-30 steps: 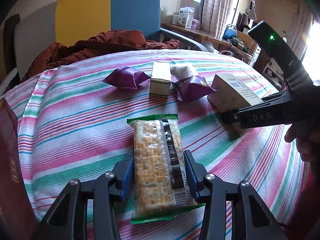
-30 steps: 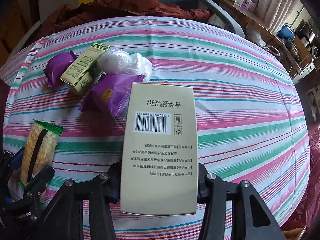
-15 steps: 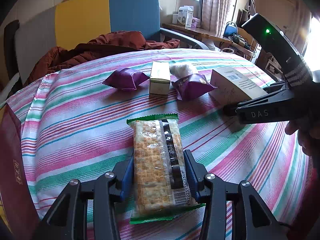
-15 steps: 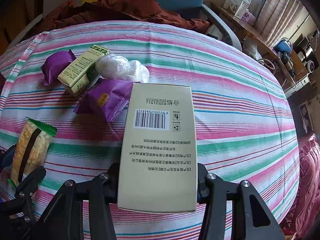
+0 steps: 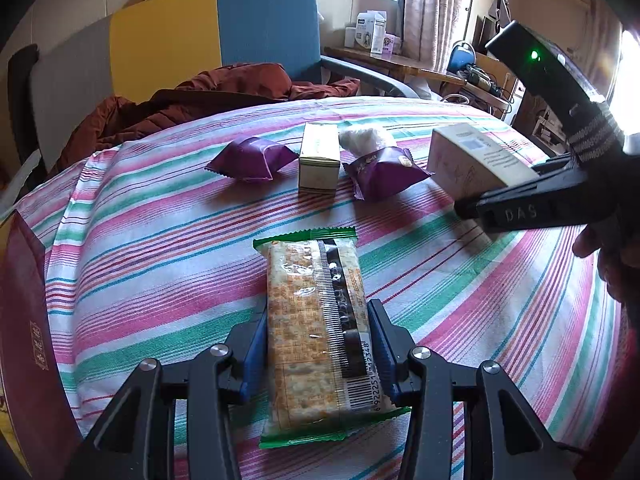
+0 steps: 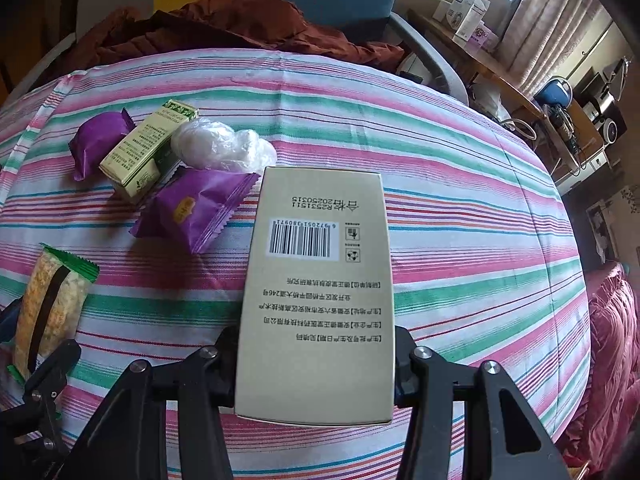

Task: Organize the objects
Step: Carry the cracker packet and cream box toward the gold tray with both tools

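My left gripper [image 5: 316, 332] is shut on a cracker packet [image 5: 316, 320] with green ends, held above the striped tablecloth [image 5: 160, 248]. My right gripper [image 6: 316, 364] is shut on a beige box [image 6: 320, 288] with a barcode, held above the cloth; the box also shows in the left wrist view [image 5: 476, 160]. On the cloth lie two purple snack packs [image 6: 196, 212] [image 6: 98, 142], a small green-and-cream box [image 6: 146, 148] and a white plastic-wrapped bundle [image 6: 220, 144]. The cracker packet shows at the left edge of the right wrist view [image 6: 52, 304].
A dark red box [image 5: 24, 344] stands at the table's left edge. A yellow and blue chair [image 5: 216, 36] with a brown jacket [image 5: 208, 96] is behind the table. A cluttered desk [image 6: 560, 120] is to the right.
Both grippers have risen and drawn back slightly with their loads; the beige box now sits higher off the cloth. The items on the table have not moved.
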`<state>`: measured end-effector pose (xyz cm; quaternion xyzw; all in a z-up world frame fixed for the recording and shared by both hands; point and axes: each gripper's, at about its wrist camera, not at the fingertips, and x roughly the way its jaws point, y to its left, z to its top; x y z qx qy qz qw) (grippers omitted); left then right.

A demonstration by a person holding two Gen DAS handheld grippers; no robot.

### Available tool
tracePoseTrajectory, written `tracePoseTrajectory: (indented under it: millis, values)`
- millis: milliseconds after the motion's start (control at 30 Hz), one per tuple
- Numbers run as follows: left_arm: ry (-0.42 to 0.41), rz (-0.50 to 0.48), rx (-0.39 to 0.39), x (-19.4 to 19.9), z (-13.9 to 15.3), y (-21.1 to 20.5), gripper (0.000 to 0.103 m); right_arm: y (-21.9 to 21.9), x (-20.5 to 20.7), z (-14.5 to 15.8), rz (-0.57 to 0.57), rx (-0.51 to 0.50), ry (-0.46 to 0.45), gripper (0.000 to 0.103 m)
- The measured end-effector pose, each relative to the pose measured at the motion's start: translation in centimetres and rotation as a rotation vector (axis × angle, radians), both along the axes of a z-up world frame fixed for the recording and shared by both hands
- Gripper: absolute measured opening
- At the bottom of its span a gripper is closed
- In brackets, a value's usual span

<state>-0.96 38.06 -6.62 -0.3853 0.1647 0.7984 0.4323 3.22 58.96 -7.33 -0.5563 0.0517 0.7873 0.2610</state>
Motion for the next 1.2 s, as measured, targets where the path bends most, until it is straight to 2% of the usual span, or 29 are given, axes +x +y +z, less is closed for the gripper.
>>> tracePoseTrajectory:
  millis: [200, 533, 633, 900, 1200]
  values:
    - [0.003, 0.027, -0.014, 0.1, 1.1, -0.7, 0.043, 0.6, 0.3, 1.3, -0.032, 0.003, 0.074, 0.051]
    - [0.093, 0.07, 0.055, 2.1, 6.7, -5.9, 0.043, -1.7, 0.1, 2.3, 0.001, 0.018, 0.096, 0.051]
    - [0.108, 0.098, 0.073, 2.3, 7.8, -8.1, 0.043, -3.3, 0.1, 2.9, 0.029, 0.031, 0.09, 0.051]
    - [0.118, 0.153, 0.135, 2.6, 9.9, -12.2, 0.043, -8.2, 0.6, 5.6, 0.105, 0.037, 0.145, 0.051]
    - [0.097, 0.196, 0.173, 2.3, 10.4, -15.5, 0.043, -14.0, 1.2, 9.0, 0.181, 0.0, 0.238, 0.051]
